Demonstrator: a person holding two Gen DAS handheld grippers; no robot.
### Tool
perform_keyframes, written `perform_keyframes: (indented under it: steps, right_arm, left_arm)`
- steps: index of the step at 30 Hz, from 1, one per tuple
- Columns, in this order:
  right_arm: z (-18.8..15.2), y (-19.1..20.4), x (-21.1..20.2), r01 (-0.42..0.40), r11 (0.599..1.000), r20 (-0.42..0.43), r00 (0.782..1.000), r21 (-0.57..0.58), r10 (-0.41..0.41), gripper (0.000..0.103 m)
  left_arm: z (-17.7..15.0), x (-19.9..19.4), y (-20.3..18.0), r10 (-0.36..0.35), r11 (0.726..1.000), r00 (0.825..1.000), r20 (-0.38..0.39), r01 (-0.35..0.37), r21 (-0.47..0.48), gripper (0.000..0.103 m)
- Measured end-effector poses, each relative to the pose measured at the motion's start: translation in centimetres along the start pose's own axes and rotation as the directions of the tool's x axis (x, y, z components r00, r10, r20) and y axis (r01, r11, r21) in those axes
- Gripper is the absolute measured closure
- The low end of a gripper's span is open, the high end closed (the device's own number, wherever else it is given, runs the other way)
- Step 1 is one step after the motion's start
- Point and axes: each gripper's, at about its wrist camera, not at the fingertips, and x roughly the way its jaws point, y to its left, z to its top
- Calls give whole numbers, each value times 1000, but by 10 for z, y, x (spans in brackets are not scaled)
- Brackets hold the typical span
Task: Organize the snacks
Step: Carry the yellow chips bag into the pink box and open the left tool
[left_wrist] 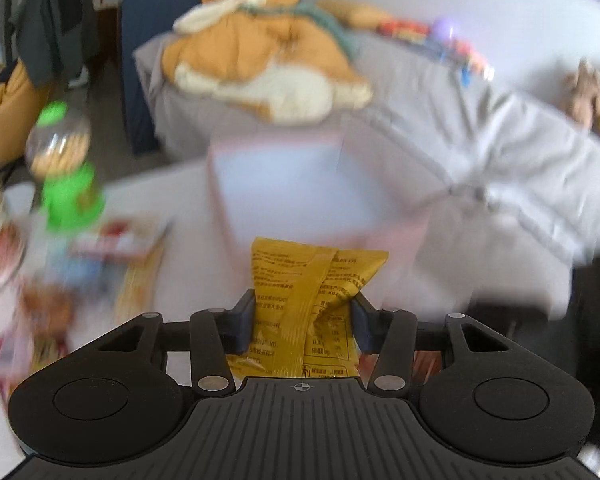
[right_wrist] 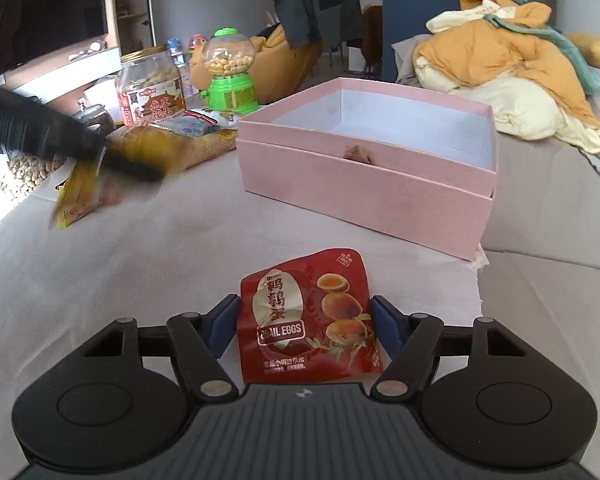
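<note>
My left gripper point(left_wrist: 303, 322) pinches the yellow packet point(left_wrist: 308, 304) short of the pink box point(right_wrist: 364, 168); a fast swing could fling it. My right gripper point(right_wrist: 305, 330) brackets the quail egg pouch point(right_wrist: 310, 320), grip uncertain.

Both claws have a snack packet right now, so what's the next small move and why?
Probably carry the left claw forward over the open pink cardboard box and release. It is shut on the yellow foil snack packet, already lifted, with the box straight ahead and nearly empty. The right claw holds the red quail egg packet short of the box and can follow.
</note>
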Motion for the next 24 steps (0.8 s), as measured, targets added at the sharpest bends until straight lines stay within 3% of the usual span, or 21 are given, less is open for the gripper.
perform_keyframes:
  steps: [4, 6, 8, 12, 21, 24]
  right_arm:
    - [0, 6, -1, -13, 1000, -8, 1000, -27, 13, 32]
    - [-1, 10, 2, 5, 998, -11, 1000, -55, -5, 32]
    - [1, 12, 2, 8, 998, -12, 1000, -65, -9, 32]
    - [4, 11, 4, 9, 998, -29, 1000, -62, -11, 32]
    - [9, 16, -1, 47, 994, -35, 998, -98, -51, 32]
    - [26, 10, -18, 36, 997, 6, 999, -70, -36, 32]
  left_arm:
    - [50, 25, -8, -9, 999, 994, 109, 13, -34, 50]
    - [70, 49, -3, -46, 993, 986, 159, 63, -102, 49]
    - [77, 81, 4, -55, 982, 990, 132, 77, -170, 46]
    - [64, 115, 15, 34, 980, 996, 77, -18, -200, 46]
    - [28, 52, 71, -35, 945, 976, 216, 102, -310, 47]
    - [12, 20, 90, 12, 938, 967, 256, 78, -337, 47]
